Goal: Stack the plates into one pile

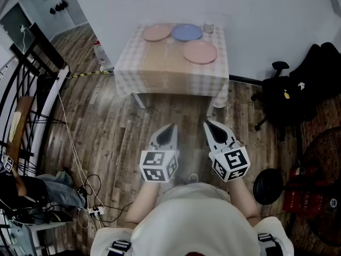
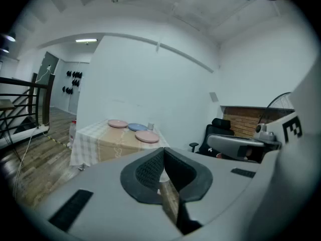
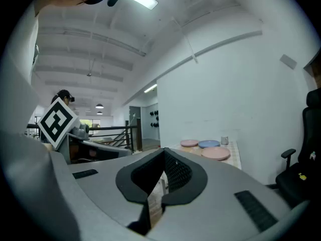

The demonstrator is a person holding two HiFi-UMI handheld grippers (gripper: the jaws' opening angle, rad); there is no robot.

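Observation:
Three plates lie apart on a small table [image 1: 160, 71] with a checked cloth: a pink plate [image 1: 156, 33] at the back left, a blue plate [image 1: 187, 32] beside it, and a larger pink plate [image 1: 200, 52] nearer the front right. The same plates show far off in the left gripper view, pink [image 2: 118, 124], blue [image 2: 137, 127], pink [image 2: 147, 136], and in the right gripper view, pink [image 3: 189, 143], blue [image 3: 209, 144], pink [image 3: 216, 153]. My left gripper [image 1: 171, 127] and right gripper [image 1: 209, 124] hang side by side over the wooden floor, well short of the table, both shut and empty.
A small glass [image 1: 208, 28] stands at the table's back right corner. A black office chair [image 1: 290, 97] is to the right, a fan [image 1: 319, 196] at the lower right, a stair railing [image 1: 26, 84] and cables [image 1: 80, 175] on the left. A white wall runs behind the table.

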